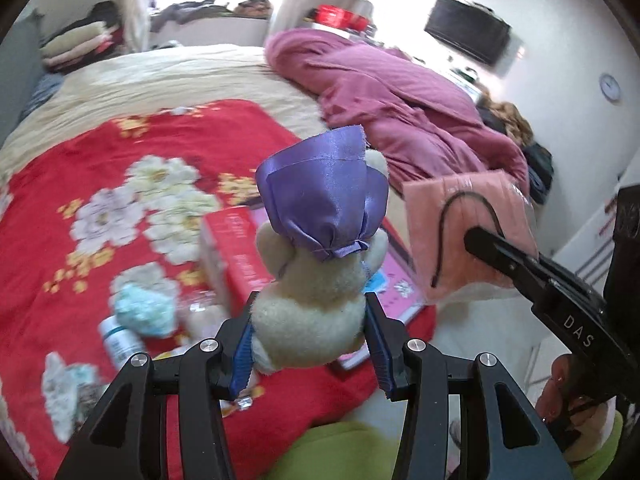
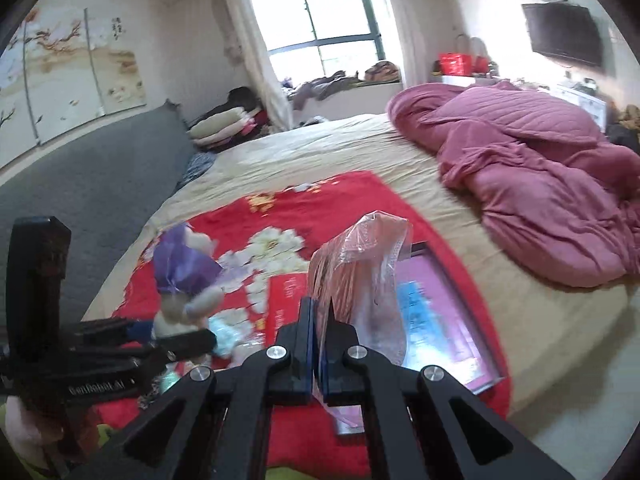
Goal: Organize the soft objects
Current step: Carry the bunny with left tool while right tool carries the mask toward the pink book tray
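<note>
A cream plush toy (image 1: 316, 280) in a purple satin dress sits between the blue pads of my left gripper (image 1: 310, 304), which is shut on its body and holds it above the bed. At the right of the left wrist view, my right gripper (image 1: 476, 240) is shut on a clear plastic pack of pink face masks (image 1: 460, 216). In the right wrist view the same mask pack (image 2: 360, 272) rises from the closed jaws of my right gripper (image 2: 319, 308). The plush toy (image 2: 184, 276) hangs at the left there, in my left gripper (image 2: 180, 330).
A red floral blanket (image 1: 120, 184) covers the near part of the bed. On it lie a red box (image 1: 236, 252), a flat pink box (image 2: 436, 312), a light-blue fluffy item (image 1: 146, 308) and a white bottle (image 1: 120, 344). A magenta quilt (image 1: 400, 112) is heaped at the right.
</note>
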